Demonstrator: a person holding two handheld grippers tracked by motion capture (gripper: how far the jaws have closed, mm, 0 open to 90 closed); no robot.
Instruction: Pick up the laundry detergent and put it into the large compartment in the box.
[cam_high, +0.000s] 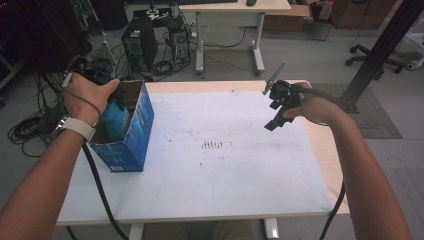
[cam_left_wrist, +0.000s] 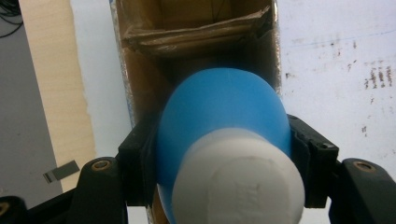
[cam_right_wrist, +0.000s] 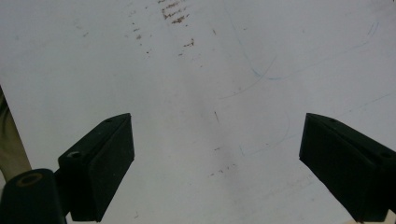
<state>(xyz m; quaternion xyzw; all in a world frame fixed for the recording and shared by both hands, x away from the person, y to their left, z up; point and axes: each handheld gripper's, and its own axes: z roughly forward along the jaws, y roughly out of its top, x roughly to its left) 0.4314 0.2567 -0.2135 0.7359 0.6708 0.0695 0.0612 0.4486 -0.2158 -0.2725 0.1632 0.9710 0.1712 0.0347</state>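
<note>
A blue bottle (cam_left_wrist: 223, 105) with a white cap (cam_left_wrist: 240, 184) sits between the black jaws of my left gripper (cam_left_wrist: 224, 149), which is shut on its body. In the high view the bottle (cam_high: 114, 121) hangs inside the open top of a blue cardboard box (cam_high: 134, 135) at the table's left edge, with my left gripper (cam_high: 113, 96) above it under the hand. The box's brown inside (cam_left_wrist: 196, 32) lies right beyond the bottle. My right gripper (cam_high: 276, 119) hovers over the right side of the table, open, with nothing between its jaws (cam_right_wrist: 217, 163).
A white sheet (cam_high: 225, 170) with faint brown marks (cam_high: 212, 145) covers most of the wooden table (cam_high: 327, 165). Beyond the far edge stand a computer tower (cam_high: 139, 47), tangled cables and another desk (cam_high: 235, 10). A black post (cam_high: 380, 50) rises at the right.
</note>
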